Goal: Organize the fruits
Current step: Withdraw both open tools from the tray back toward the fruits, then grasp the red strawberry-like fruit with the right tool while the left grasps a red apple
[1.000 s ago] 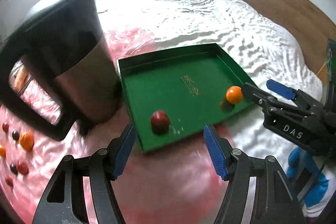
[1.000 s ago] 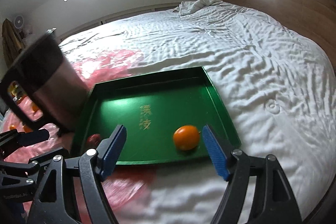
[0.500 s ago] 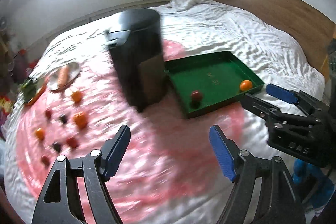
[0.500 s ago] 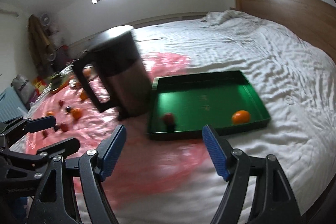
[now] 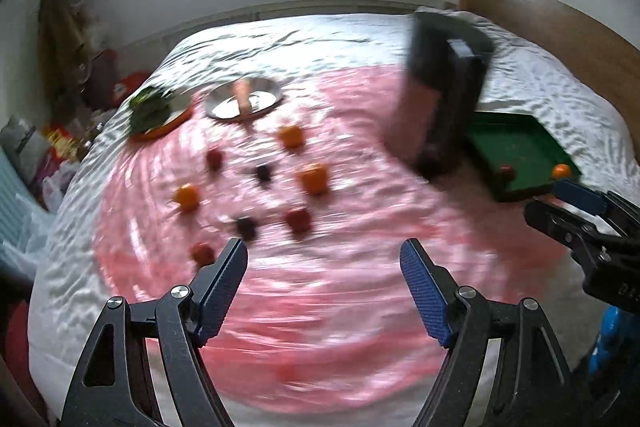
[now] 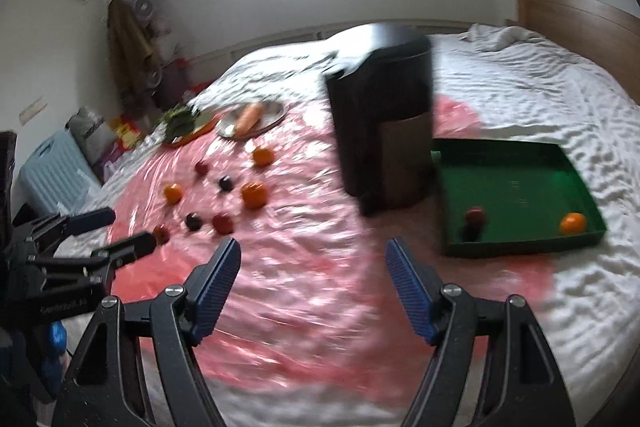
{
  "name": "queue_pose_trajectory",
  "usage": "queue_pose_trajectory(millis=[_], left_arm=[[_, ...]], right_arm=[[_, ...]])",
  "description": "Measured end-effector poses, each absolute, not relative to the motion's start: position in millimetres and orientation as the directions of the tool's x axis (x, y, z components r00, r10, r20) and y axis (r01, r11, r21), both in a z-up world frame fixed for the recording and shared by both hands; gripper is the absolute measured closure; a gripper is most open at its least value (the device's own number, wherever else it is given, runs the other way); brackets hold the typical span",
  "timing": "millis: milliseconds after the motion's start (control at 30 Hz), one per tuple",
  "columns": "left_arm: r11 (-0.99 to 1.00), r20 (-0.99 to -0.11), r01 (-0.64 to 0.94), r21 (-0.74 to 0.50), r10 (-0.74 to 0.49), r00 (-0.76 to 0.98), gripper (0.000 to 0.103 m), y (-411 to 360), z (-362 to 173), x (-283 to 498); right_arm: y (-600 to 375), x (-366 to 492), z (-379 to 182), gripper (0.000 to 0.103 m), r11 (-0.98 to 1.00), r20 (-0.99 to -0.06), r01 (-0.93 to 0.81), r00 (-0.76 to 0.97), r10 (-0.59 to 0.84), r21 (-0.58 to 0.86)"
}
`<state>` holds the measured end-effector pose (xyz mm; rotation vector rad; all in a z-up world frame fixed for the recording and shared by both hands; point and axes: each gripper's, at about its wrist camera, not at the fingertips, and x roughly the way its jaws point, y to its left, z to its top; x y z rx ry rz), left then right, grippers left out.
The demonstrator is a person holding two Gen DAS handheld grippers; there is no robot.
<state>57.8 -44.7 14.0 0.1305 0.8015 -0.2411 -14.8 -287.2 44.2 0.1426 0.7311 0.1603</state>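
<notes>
Several loose fruits lie on a pink plastic sheet (image 5: 320,307) spread on the bed: oranges (image 5: 314,179), red fruits (image 5: 298,219) and dark plums (image 5: 245,225). A green tray (image 6: 512,183) at the right holds a red apple (image 6: 475,217) and an orange (image 6: 573,223). My left gripper (image 5: 322,251) hangs open and empty over the sheet, just short of the loose fruits. My right gripper (image 6: 313,247) is open and empty too, between the fruits and the tray. Each gripper shows at the edge of the other's view, the left gripper (image 6: 128,229) beside a red fruit.
A tall black bin (image 6: 384,131) stands between the loose fruits and the tray. Behind the fruits are a metal plate (image 6: 276,113) with a carrot (image 6: 248,117) and an orange plate with greens (image 6: 186,125). A wooden headboard lies far right; clutter and a blue case are by the bed's left side.
Both grippers pulled back from the green tray and swung left, so the loose fruits and the black bin now fill the views. The left jaws stand wider than a second ago.
</notes>
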Motion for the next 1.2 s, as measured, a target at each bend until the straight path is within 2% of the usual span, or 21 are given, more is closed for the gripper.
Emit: queue_pose_trajectory(millis=[333, 633, 867, 933, 1133, 1200], left_arm=[[0.989, -0.764, 0.145, 0.001, -0.093, 0.639, 0.029, 49.9, -42.7, 103.9], [0.992, -0.814, 0.118, -0.048, -0.108, 0.571, 0.029, 75.8, -89.4, 140.3], [0.991, -0.829, 0.118, -0.064, -0.118, 0.546, 0.031, 79.6, -105.0, 158.0], [0.990, -0.831, 0.122, -0.064, -0.121, 0.543, 0.032, 78.6, -108.3, 160.3], [0.987, -0.835, 0.137, -0.081, -0.142, 0.532, 0.046, 77.3, -113.6, 165.3], [0.986, -0.837, 0.144, -0.080, -0.145, 0.528, 0.055, 76.1, -115.1, 166.1]], right_arm=[[-196.1, 57.1, 5.5, 0.000, 0.945, -0.693, -0.260, 0.644, 0.324, 0.200], [-143.6, 115.1, -40.5, 0.000, 0.926, -0.764, -0.331, 0.546, 0.343, 0.179], [-130.3, 145.0, -67.7, 0.000, 0.925, -0.802, -0.339, 0.496, 0.332, 0.174], [-129.0, 149.2, -72.7, 0.005, 0.923, -0.808, -0.343, 0.484, 0.334, 0.177], [-128.6, 151.3, -82.1, 0.031, 0.916, -0.815, -0.356, 0.464, 0.346, 0.186], [-129.3, 152.5, -85.2, 0.048, 0.911, -0.815, -0.362, 0.454, 0.359, 0.200]])
